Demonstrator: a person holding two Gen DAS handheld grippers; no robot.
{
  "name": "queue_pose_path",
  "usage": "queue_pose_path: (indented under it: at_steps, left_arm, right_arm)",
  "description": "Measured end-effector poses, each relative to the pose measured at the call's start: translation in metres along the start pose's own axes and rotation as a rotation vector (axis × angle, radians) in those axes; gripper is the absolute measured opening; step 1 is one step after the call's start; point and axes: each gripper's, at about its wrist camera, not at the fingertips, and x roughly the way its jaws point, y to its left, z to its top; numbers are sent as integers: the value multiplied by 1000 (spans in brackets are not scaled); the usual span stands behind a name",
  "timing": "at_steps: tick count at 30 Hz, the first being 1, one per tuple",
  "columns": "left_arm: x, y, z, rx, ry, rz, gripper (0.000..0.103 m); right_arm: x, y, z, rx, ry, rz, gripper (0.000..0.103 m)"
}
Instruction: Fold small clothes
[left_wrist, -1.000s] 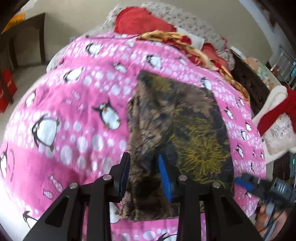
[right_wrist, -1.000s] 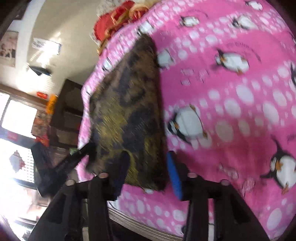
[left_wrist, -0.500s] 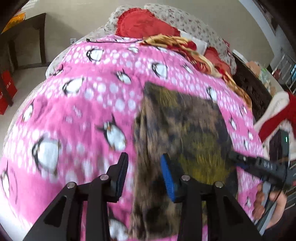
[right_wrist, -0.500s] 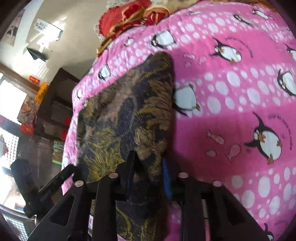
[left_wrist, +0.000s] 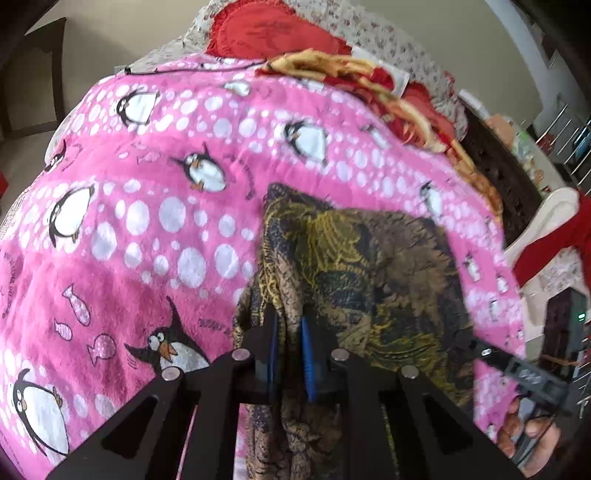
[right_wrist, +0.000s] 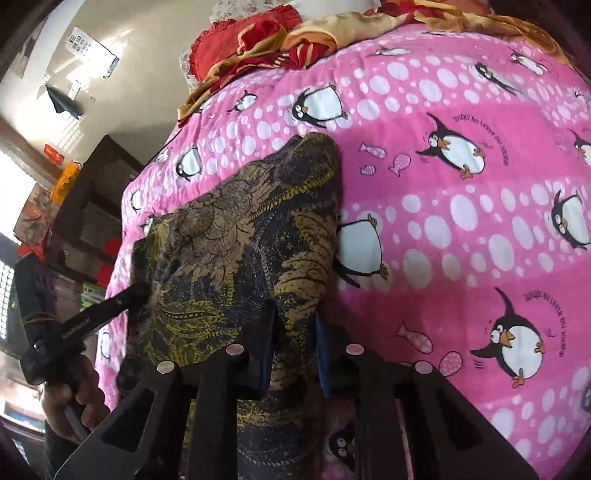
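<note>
A dark cloth with a yellow and brown floral print (left_wrist: 369, 266) lies on a pink penguin blanket (left_wrist: 147, 221). My left gripper (left_wrist: 289, 332) is shut on the cloth's near left edge, which bunches between the blue pads and hangs down. In the right wrist view the same cloth (right_wrist: 251, 240) spreads over the blanket (right_wrist: 461, 221). My right gripper (right_wrist: 293, 332) is shut on its near right edge. Each gripper shows in the other's view: the right one (left_wrist: 517, 369), the left one (right_wrist: 92, 317) pinching the cloth's far corner.
Red and gold bedding and a floral pillow (left_wrist: 332, 48) pile at the head of the bed. Dark shelving (right_wrist: 85, 221) stands beyond the bed's left side. A white chair with red cloth (left_wrist: 546, 229) stands at the right.
Both grippers have closed on the cloth's near edge, the right one first, then the left. The gripped edge has lifted off the blanket and now bunches between the pads.
</note>
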Motion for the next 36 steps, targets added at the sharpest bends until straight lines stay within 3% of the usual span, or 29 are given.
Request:
queue_pose_path:
  at_steps: [4,6,10,11,12,15,19,22,30,36]
  left_arm:
    - [-11,-6,-3,43,-40,74,21]
    - [-17,-9,-4,60,-50,101,21]
    - [-29,-13,-10,87,-72,151,21]
    - [-33,-13,-12,90,-78,158,21]
    - [-37,-13,-15,92,-84,171,21]
    - [-45,-12,-20,101,-98,197,21]
    - [-52,-11,-25,100,-102,202,22]
    - [-58,-12,-29,100,-109,195,23]
    - [-59,-13,-54,92,-85,209,27]
    - [-64,-17,-67,96,-81,227,27]
  right_arm:
    - [-4,-8,0,38,-32,33,24]
    - [-7,-6,7,37,-49,20,27]
    - [13,-9,30,85,-12,24,27]
    - [21,-9,34,83,11,20,24]
    - [29,-9,36,78,33,23,9]
    - [25,-4,34,61,22,-15,4]
    - [4,7,25,22,-29,-57,7]
    - [-13,10,14,0,-50,-48,19]
    - [-37,32,-27,-173,-60,-272,20]
    - [-49,35,-41,-216,-73,-299,20]
